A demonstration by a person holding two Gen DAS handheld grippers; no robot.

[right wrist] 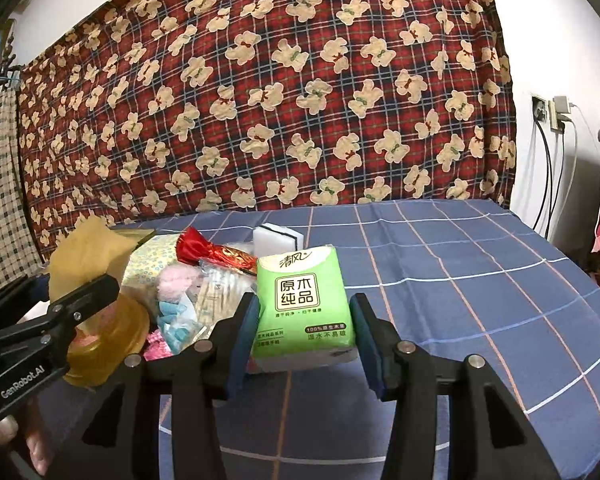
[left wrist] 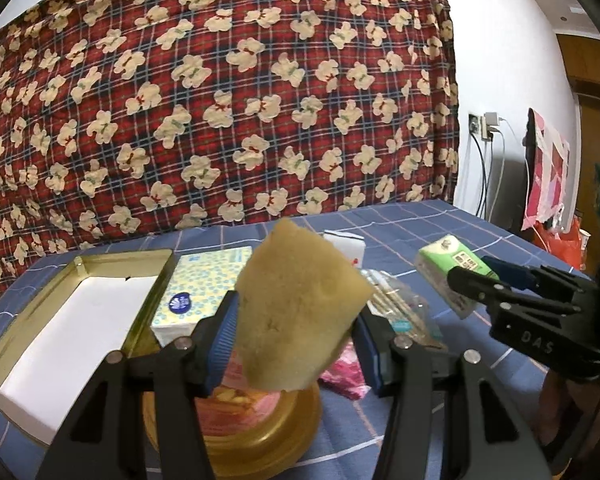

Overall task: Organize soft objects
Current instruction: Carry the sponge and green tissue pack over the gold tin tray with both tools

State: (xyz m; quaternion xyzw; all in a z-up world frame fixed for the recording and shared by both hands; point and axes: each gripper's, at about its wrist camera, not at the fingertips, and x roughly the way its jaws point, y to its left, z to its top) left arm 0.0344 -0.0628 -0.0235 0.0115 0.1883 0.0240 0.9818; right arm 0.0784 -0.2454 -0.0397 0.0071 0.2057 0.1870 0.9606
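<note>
My left gripper [left wrist: 296, 344] is shut on a yellow sponge [left wrist: 300, 304] and holds it above a round amber lid [left wrist: 260, 436]. The sponge [right wrist: 86, 256] also shows at the left of the right wrist view. My right gripper [right wrist: 304, 336] is shut on a green tissue pack [right wrist: 304, 304], lifted a little over the blue checked cloth. In the left wrist view the pack [left wrist: 448, 268] and the right gripper [left wrist: 472, 280] are at the right. An open gold tin [left wrist: 80, 320] with a white floor lies to the left.
A dotted yellow tissue pack [left wrist: 200, 292] sits beside the tin. A white sponge [right wrist: 278, 238], a bag of cotton swabs [left wrist: 396, 308], a red wrapped item [right wrist: 208, 254] and pink soft items [right wrist: 176, 284] crowd the middle. A teddy-print blanket [right wrist: 280, 100] hangs behind.
</note>
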